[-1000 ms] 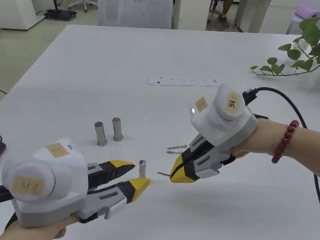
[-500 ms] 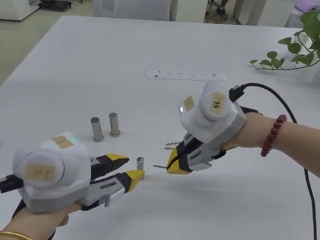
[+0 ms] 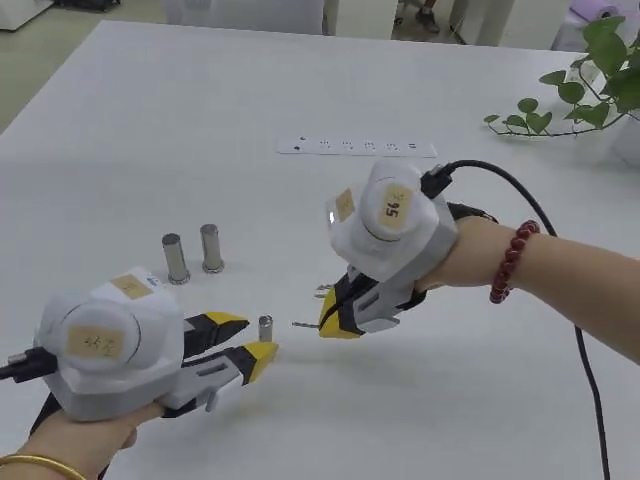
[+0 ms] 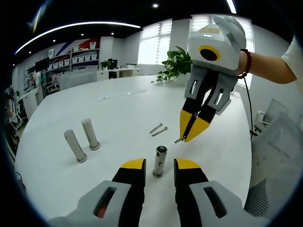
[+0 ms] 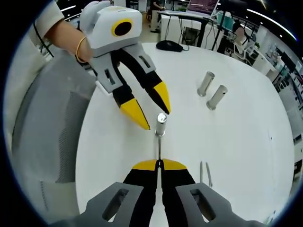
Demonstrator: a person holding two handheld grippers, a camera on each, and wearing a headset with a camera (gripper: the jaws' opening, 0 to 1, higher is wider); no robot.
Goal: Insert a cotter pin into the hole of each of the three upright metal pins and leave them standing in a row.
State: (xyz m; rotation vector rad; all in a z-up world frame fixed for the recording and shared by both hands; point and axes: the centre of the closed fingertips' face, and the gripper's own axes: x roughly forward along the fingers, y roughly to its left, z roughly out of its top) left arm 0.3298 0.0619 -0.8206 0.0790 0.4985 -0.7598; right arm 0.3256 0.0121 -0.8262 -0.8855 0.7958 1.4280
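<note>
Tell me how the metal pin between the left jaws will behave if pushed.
The metal pin stands tall on a narrow base, so a sideways push would probably tip it; the open left gripper flanks it without touching. It looks like polished steel, likely stiff and slippery. Round, so it could roll once down.

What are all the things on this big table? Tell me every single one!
Table: one, white.
Metal pins: three, silver; two standing side by side at the left, one upright between the jaws of the left gripper.
Cotter pins: three, silver; two lying on the table, one held by the right gripper.
Power strip: one, white, far side.
Plant: one, green, far right.
Cable: one, black, from the right gripper.
Bracelet: one, red beads, right wrist.
Grippers: two, grey with yellow tips; left open, right shut.
</note>
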